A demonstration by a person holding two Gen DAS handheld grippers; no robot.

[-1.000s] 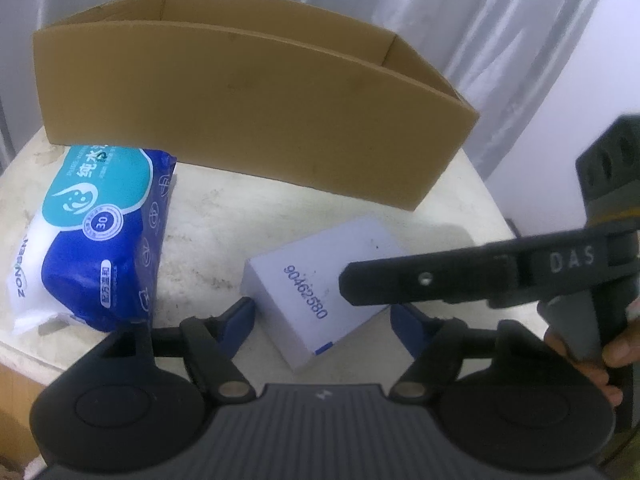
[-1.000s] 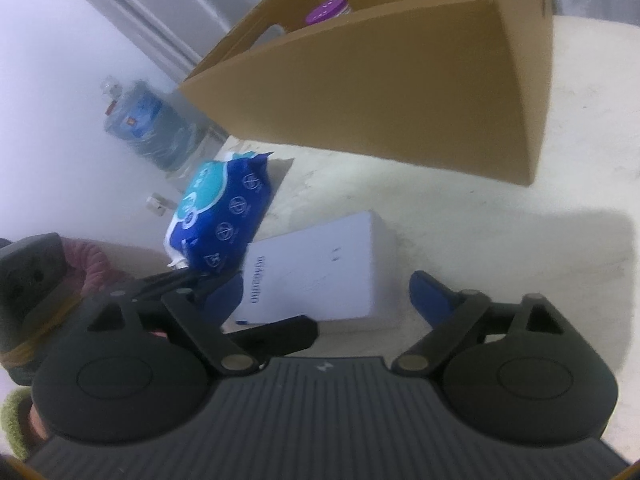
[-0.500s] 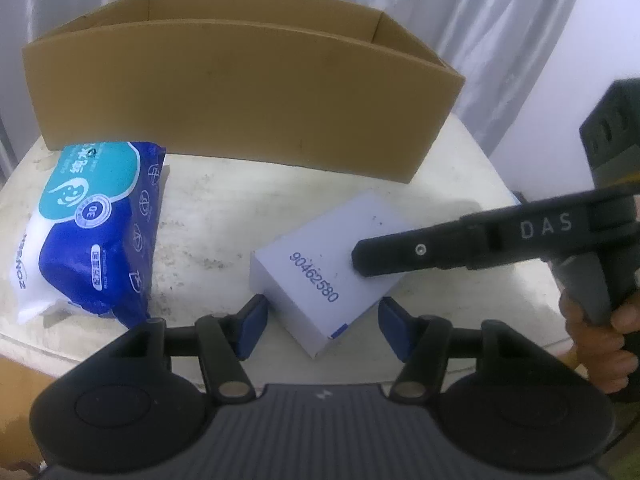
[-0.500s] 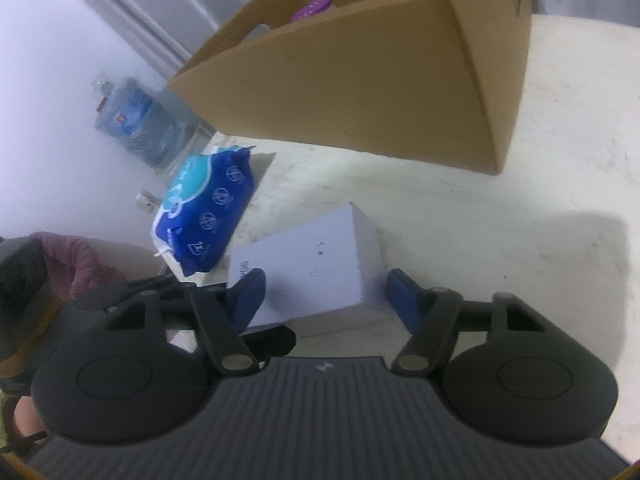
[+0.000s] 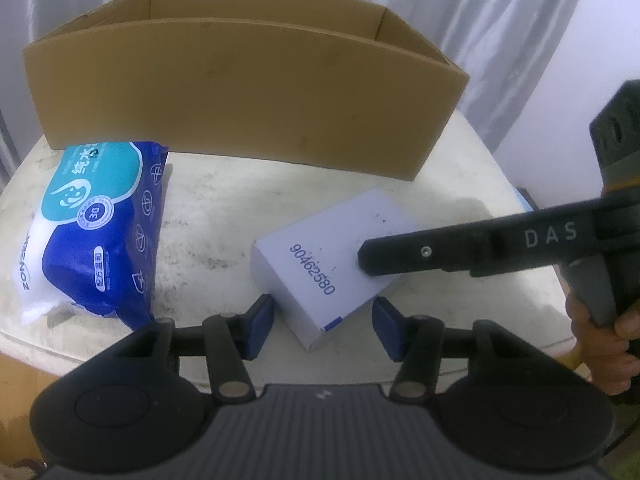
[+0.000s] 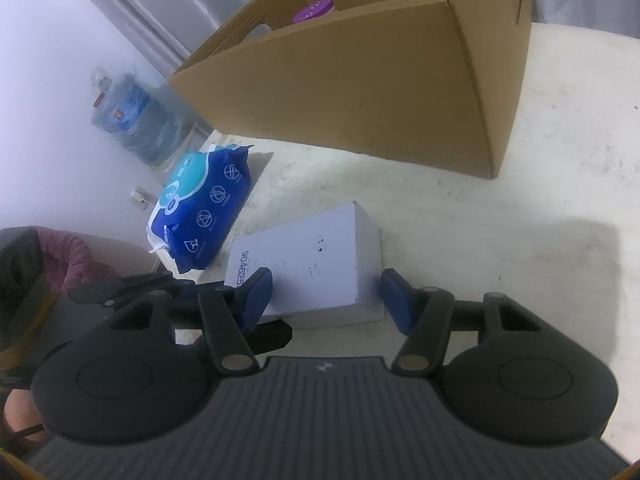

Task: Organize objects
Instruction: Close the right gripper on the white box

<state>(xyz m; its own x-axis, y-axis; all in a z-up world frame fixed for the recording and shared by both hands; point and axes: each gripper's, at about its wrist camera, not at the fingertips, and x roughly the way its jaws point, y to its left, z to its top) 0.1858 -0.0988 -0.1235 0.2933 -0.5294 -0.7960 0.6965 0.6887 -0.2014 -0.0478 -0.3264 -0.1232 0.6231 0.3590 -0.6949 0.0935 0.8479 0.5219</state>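
Observation:
A flat white box (image 5: 332,256) printed with a number lies on the pale table, also in the right wrist view (image 6: 308,264). My left gripper (image 5: 322,326) is open, its blue pads either side of the box's near corner. My right gripper (image 6: 326,298) is open, straddling the box's near end; one of its fingers (image 5: 424,254) reaches over the box from the right. A blue wet-wipes pack (image 5: 96,224) lies to the left, also in the right wrist view (image 6: 200,212). A large open cardboard box (image 5: 240,96) stands behind.
A purple-lidded item (image 6: 314,10) sits inside the cardboard box (image 6: 360,80). A water jug (image 6: 132,116) stands on the floor beyond the table. The table edge (image 5: 100,360) runs close below my left gripper. Curtains hang behind.
Both grippers have narrowed their jaws around the white box. The right gripper has moved further over the box. The box and wipes pack have not moved.

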